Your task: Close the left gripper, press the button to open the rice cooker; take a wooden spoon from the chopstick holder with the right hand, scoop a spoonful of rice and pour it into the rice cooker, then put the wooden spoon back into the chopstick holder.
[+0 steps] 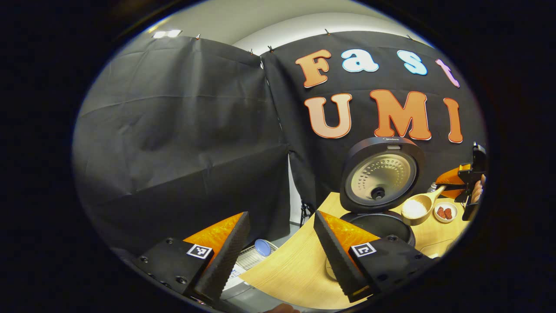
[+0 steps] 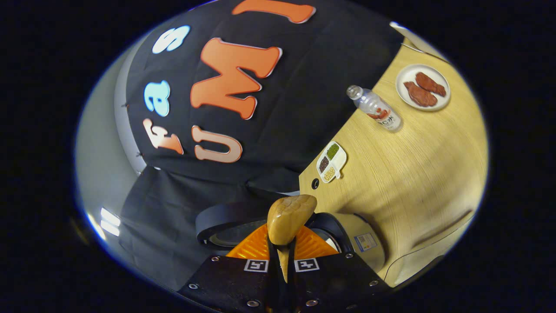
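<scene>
Hanging released at the left over the tabletop (image 1: 286, 269): the left gripper (image 1: 282, 256), jaws spread wide, grasping nothing. Standing open just past it: one rice cooker (image 1: 380, 204), lid (image 1: 381, 174) tipped up, dark pot (image 1: 382, 224) exposed. Hovering beside the raised lid, above the pot's far edge: one wooden spoon (image 1: 419, 208), bowl heaped with white rice. Clamping the spoon's handle at the right: the right gripper (image 1: 467, 184), seen up close in the right gripper view (image 2: 284, 256), squeezing the slim neck just behind the bowl (image 2: 290, 217). Likely handling light and stiff, smooth enough to twist between the pads; loose grains likely spilling on any early tilt. Resting beyond: one small dish of red pieces (image 1: 445, 212), one bottle (image 2: 374, 108), one divided dish of grains (image 2: 332, 161).
</scene>
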Demonstrator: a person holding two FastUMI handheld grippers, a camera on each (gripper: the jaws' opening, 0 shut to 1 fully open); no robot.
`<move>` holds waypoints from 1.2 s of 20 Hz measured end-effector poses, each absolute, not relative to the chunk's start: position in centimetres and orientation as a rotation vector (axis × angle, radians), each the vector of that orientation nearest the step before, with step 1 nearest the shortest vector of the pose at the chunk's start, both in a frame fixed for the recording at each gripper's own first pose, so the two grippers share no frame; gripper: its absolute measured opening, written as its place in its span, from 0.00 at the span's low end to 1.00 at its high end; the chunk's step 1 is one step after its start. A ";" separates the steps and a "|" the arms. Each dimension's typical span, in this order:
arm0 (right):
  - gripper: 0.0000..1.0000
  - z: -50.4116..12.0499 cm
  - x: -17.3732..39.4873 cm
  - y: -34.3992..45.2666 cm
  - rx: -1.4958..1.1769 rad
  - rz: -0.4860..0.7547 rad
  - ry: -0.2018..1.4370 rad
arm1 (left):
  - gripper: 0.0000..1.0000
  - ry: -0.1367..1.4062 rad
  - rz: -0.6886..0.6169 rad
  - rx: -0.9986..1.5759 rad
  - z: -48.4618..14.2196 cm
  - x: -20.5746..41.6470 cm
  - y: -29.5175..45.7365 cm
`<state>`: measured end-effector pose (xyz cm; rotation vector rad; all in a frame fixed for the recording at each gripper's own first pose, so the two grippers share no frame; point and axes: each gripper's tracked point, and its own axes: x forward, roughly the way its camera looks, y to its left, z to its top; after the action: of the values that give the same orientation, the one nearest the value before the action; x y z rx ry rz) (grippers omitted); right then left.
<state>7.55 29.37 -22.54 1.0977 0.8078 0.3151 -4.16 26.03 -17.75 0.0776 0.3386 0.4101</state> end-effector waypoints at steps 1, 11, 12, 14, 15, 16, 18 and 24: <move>0.08 -22.2 8.0 30.3 1.045 0.332 0.792 | 0.95 0.340 0.417 0.073 -17.9 -4.3 26.3; 0.08 -19.6 8.1 35.3 0.553 0.431 0.632 | 1.00 0.360 0.435 0.086 -18.8 -5.7 28.2; 0.08 -19.4 8.1 35.6 0.509 0.439 0.613 | 1.00 0.361 0.437 0.086 -18.8 -5.7 28.4; 0.08 -18.8 8.0 36.1 0.423 0.455 0.573 | 1.00 0.369 0.435 0.086 -19.1 -5.7 28.2; 0.07 -18.4 8.0 36.3 0.389 0.469 0.555 | 0.95 0.371 0.433 0.088 -19.1 -5.8 28.4; 0.07 -18.3 7.8 36.5 0.360 0.482 0.542 | 1.00 0.370 0.432 0.091 -19.0 -5.7 28.1; 0.08 -17.6 7.7 36.9 0.308 0.502 0.511 | 1.00 0.365 0.429 0.096 -18.7 -5.4 28.2; 0.07 -15.3 7.7 37.1 0.075 0.549 0.371 | 0.95 0.369 0.428 0.103 -19.2 -5.9 28.4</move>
<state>7.66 37.07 -15.32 0.0753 0.3708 0.5494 -5.86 28.40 -19.23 0.1027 0.3691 0.4283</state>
